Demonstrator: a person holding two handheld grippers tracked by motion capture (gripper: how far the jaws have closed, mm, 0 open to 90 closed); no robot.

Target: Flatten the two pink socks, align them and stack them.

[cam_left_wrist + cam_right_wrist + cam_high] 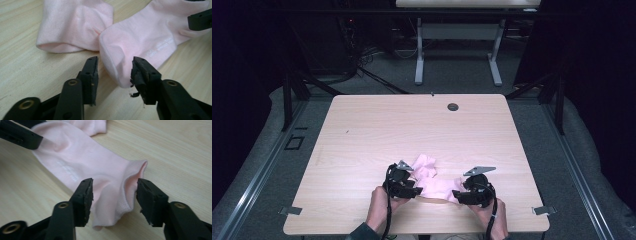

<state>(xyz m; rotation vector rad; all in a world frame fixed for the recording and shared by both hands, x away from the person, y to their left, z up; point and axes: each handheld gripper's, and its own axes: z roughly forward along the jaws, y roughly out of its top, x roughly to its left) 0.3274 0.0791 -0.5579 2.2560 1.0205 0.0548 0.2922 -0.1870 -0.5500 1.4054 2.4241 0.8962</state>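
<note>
Here, near edge: the person's hands come in over the table [362, 125] front, a gripper in each.
Left gripper [114, 68]: jaws parted, standing either side of one end of the near sock [140, 42]; its fingers [90, 72] do not press on the cloth.
Right gripper [113, 192]: jaws likewise apart, straddling the ribbed cuff end of the same sock, no pinch visible.
Near sock: pink, lying flat and stretched between the two grippers, close to the table's front edge.
Second sock [75, 25]: pink, crumpled just behind, touching the near one at one end.
Progress: the near sock seems laid out straight and not gripped; pairing or folding with the second sock looks not yet done.
Containers: none on the table; only a small round grommet hole [453, 107] near the far edge.
</note>
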